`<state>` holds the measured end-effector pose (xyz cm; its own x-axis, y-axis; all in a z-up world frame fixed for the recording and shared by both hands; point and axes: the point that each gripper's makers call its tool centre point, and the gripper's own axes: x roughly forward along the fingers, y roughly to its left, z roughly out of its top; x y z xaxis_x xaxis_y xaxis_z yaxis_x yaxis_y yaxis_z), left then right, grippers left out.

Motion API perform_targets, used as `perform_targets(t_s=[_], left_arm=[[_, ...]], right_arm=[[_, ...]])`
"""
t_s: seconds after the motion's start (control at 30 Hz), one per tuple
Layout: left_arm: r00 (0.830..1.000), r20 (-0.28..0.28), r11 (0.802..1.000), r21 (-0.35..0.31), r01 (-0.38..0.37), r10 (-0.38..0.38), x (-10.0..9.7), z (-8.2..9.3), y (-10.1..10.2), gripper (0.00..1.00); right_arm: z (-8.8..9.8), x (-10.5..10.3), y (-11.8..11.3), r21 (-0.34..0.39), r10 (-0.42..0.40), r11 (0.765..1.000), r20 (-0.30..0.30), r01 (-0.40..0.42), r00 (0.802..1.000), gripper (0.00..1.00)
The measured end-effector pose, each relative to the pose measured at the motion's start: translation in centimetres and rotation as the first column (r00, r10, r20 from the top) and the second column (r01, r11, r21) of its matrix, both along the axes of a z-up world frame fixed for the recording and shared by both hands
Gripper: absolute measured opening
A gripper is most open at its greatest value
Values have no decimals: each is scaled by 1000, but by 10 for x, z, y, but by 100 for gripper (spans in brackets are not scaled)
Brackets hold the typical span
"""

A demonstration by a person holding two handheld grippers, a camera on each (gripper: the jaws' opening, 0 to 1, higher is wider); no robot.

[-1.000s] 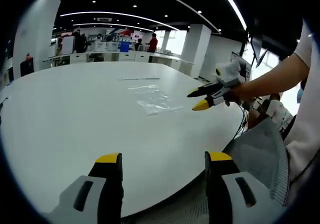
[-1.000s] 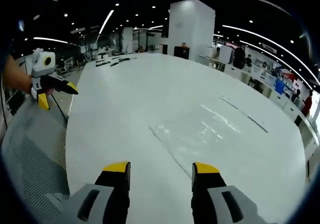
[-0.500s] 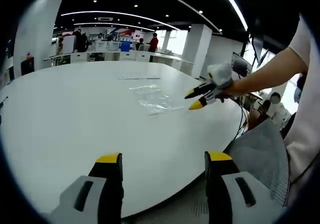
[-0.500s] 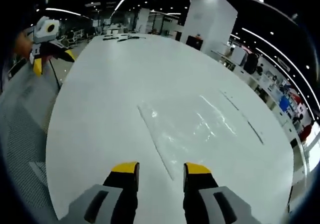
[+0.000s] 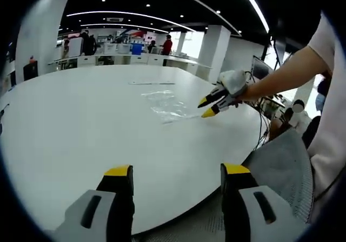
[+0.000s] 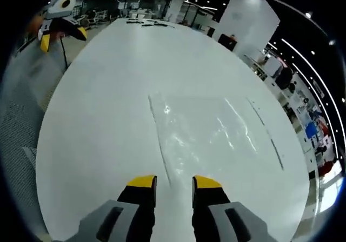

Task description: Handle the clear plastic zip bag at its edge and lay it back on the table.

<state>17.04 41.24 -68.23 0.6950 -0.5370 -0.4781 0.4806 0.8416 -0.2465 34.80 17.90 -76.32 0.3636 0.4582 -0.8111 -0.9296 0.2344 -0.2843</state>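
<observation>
Table (image 5: 70,123) first: a broad white oval that spreads across the middle of both views, its near rim curving along the lower part of the left gripper view. On it lies the clear plastic zip bag (image 6: 203,136), flat, in the centre of the right gripper view and just above centre in the left gripper view, where it reads as a faint glossy patch. Its long straight edge (image 6: 161,150) runs down toward the bottom middle of the right gripper view, ending between my jaws there.

My right gripper (image 6: 174,182) sits low at the bottom centre of its own view, jaws parted by a narrow gap and grasping nothing yet; in the left gripper view it hangs at centre right, just beside the bag. My left gripper (image 5: 175,172) waits at the bottom of its view, jaws spread wide and empty, near the table's rim and well apart from the bag.

I judge the bag featherlight, limp and slick, lying so flat that a pinch may slide off. That stiffer straight edge looks the best place to nip it.
</observation>
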Motion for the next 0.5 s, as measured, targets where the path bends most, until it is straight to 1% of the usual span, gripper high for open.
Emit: perform_targets(t_s=[0.07,0.1,0.27,0.5], left_arm=[[1000,-1,1000,-1,-1,1,0,-1,1,64],[1000,-2,1000,0,-1,1,0,-1,1,64],[1000,-2,1000,1,-3,3,1,-3,3,63],[1000,-3,1000,0,-5,5,1,-2,2,63]], right_arm=[[-2,0,0,-20,17,1000,1,-16,1000,18],[-3,0,-1,-33,27,999,2,-27,1000,16],[-8,1,-3,-52,36,998,-8,-36,999,11],[-12,1,-4,-70,56,996,-21,-57,998,11]])
